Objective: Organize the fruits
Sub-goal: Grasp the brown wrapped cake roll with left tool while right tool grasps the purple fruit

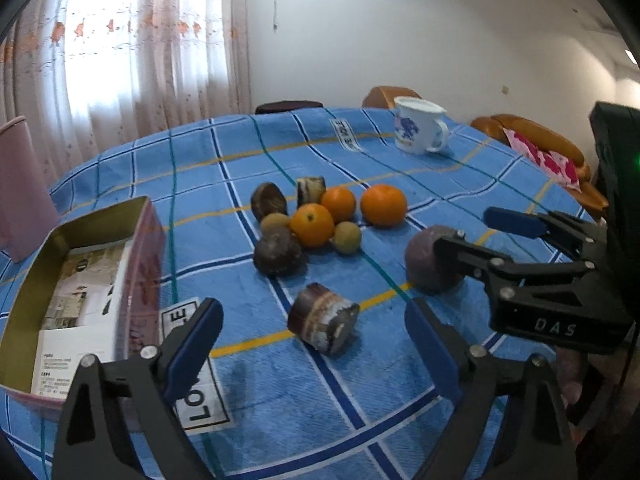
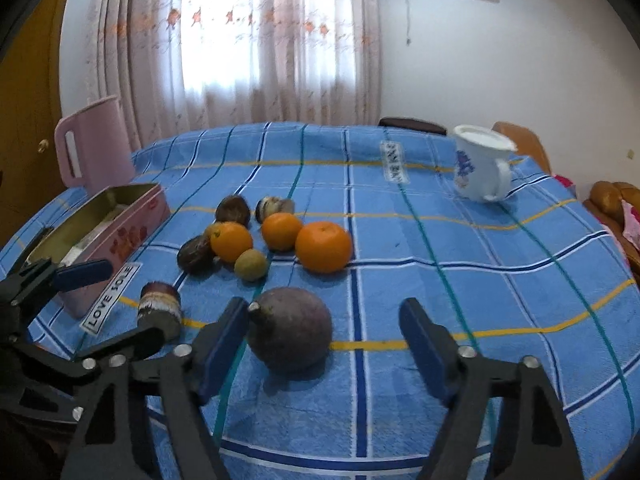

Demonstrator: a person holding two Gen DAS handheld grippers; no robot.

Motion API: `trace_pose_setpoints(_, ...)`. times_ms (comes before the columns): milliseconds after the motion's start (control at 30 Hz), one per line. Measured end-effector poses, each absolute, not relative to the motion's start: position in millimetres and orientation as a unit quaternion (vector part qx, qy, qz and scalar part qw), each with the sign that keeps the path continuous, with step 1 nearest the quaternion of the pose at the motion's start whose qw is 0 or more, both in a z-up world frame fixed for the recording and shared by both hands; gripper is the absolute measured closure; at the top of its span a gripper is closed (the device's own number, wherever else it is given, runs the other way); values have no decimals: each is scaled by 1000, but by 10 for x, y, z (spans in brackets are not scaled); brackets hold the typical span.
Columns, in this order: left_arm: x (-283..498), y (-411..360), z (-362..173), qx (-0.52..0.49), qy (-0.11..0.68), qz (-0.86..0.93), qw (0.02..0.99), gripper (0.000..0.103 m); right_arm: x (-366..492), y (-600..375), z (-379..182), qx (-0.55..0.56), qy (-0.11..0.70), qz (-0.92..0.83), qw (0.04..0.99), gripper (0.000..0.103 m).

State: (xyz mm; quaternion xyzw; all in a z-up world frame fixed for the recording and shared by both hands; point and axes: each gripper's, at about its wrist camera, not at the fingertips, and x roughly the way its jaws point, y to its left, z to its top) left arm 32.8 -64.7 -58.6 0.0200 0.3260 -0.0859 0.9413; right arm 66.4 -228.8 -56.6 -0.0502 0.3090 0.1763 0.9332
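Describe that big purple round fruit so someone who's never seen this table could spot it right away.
On the blue checked tablecloth, look nearer than the cluster of oranges. The purple fruit lies alone there, between the right claw's open fingers; it is the largest, dull, with a stubby stem.

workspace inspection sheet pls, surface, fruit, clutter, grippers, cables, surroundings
surface: blue checked tablecloth.
job's things: three oranges, small greenish fruits, dark brown fruits clustered mid-table; cut brown piece and large purple fruit lie apart, nearer the cameras; open pink tin holds only a printed sheet.
clutter: white mug, pink jug.
grippers: left hand-held gripper open, cut piece ahead; right hand-held gripper open, purple fruit between its fingers, untouched.
cables: cord hanging on the wall.
surroundings: curtained window, orange chairs.
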Motion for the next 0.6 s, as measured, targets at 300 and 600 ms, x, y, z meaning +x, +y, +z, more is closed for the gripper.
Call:
trace_pose_setpoints(300, 478, -667, -696, 12, 371, -107, 922, 49, 808, -2105, -691, -86, 365, 211, 903, 45)
trace_pose_setpoints(600, 459, -672, -695, 12, 368, -121, 922, 59, 767, -2054, -704, -104, 357, 228, 900, 49)
